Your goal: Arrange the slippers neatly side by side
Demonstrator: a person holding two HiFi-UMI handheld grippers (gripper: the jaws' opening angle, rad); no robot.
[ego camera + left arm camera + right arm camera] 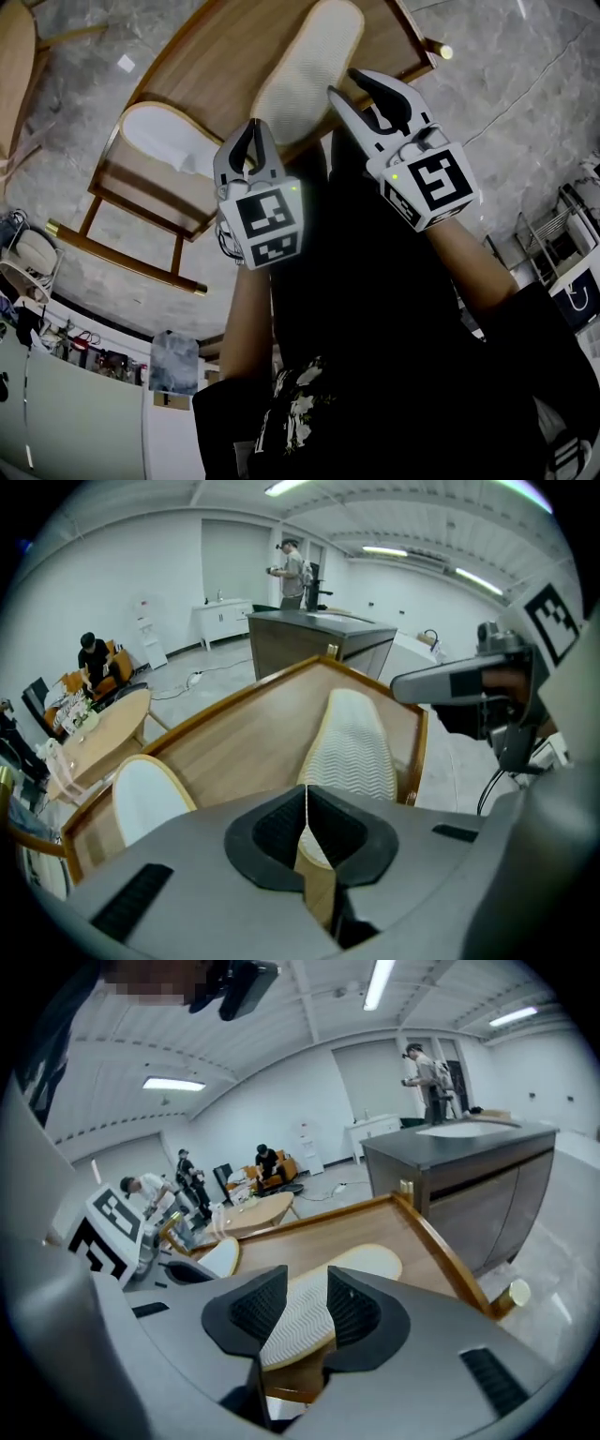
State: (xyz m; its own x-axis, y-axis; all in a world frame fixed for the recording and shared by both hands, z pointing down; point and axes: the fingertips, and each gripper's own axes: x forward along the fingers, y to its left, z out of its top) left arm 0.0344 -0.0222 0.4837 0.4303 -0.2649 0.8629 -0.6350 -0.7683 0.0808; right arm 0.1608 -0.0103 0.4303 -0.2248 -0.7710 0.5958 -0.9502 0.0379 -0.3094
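Left gripper clenched empty, right gripper released astride the sole-up slipper; a careless nudge could tip its heel off the surface edge.

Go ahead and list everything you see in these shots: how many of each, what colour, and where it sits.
zigzag-soled slipper: one, off-white, lying lengthwise on the wooden table, towards its right side
smooth slipper: one, white with a tan edge, at the table's left end, apart from the other
wooden table: one, brown with a raised rim, standing on the floor
floor: grey, marbled
round table: one, light wood, beyond the wooden table
counter: one, dark, behind the wooden table
people: several, far back in the room
left gripper: one, grey, jaws together, empty
right gripper: one, grey, jaws apart, by the zigzag-soled slipper, not gripping
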